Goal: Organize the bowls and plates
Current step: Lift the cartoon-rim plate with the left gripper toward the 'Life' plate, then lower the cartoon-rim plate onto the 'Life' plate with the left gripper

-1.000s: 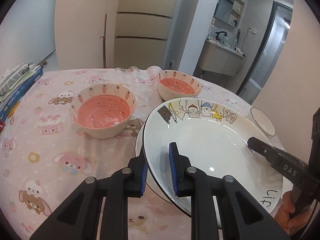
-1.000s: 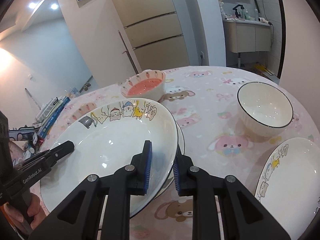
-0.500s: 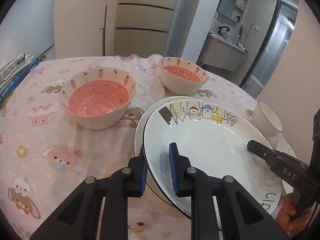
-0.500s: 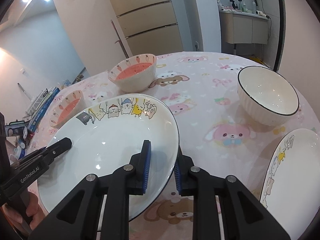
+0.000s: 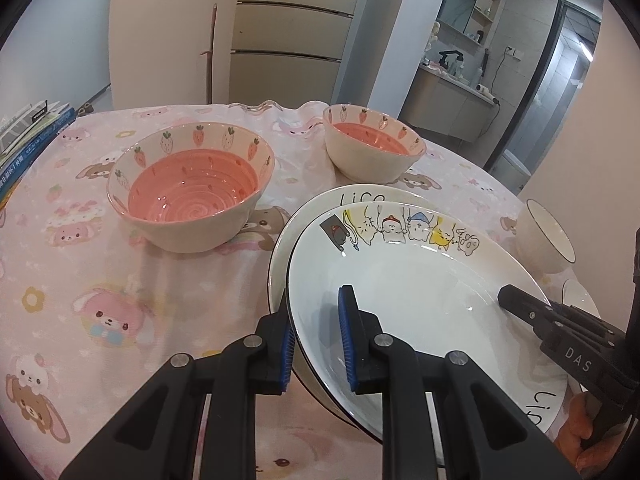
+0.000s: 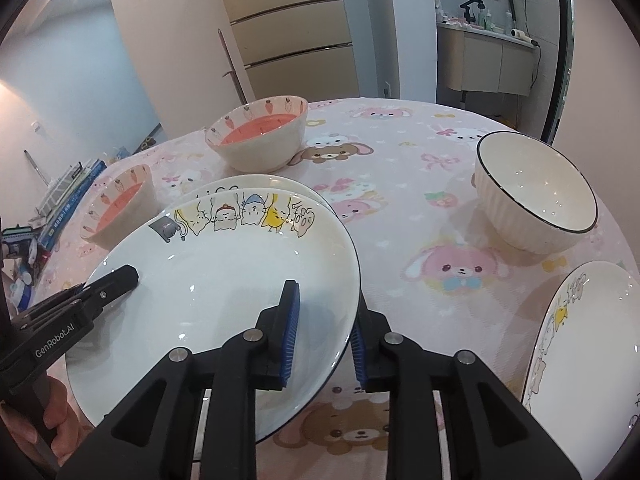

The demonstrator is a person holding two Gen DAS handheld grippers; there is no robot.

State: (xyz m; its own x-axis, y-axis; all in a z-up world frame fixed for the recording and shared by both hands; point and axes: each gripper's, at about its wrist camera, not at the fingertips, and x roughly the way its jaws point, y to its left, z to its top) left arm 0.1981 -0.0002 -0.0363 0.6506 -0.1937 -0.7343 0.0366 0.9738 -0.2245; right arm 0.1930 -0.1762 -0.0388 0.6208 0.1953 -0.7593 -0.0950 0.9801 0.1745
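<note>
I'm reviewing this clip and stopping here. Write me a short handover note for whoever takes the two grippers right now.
Left gripper: shut on the near-left rim of the cartoon plate.
Right gripper: astride the opposite rim of that plate; whether its pads press is unclear.
The plate sits over a second plate on the table, nearly stacked.
Elsewhere: two pink bowls, a white bowl, a third plate at the right edge.
Done: two plates brought together.
Left: release, add the third plate, gather the bowls.
</note>
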